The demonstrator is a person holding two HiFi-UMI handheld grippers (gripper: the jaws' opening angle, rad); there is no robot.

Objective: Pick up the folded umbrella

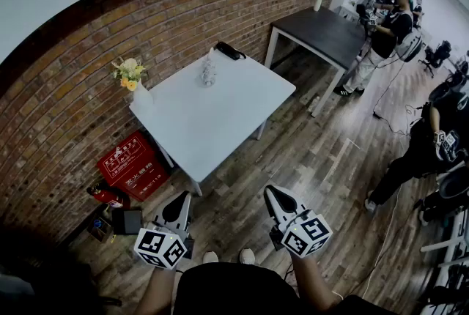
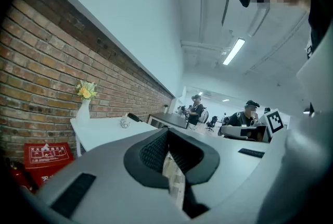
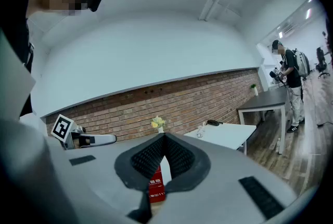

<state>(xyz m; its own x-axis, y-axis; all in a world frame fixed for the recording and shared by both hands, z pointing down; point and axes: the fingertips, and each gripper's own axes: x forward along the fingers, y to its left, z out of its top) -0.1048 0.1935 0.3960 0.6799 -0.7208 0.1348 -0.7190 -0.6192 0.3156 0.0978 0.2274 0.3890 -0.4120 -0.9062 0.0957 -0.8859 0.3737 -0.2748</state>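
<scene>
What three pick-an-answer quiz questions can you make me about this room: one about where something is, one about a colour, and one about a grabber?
1. Where is the folded umbrella?
A. on a chair
B. on the white table, at its far edge near the brick wall
C. on a shelf

2. What colour is the box beside the table?
A. red
B. blue
C. green

3. How are the right gripper jaws?
A. wide open
B. closed on the umbrella
C. closed, holding nothing

Answers:
1 B: the dark umbrella lies on the tabletop's far edge.
2 A: the box is bright red.
3 C: the right gripper view shows its pads together, with nothing gripped.
</scene>
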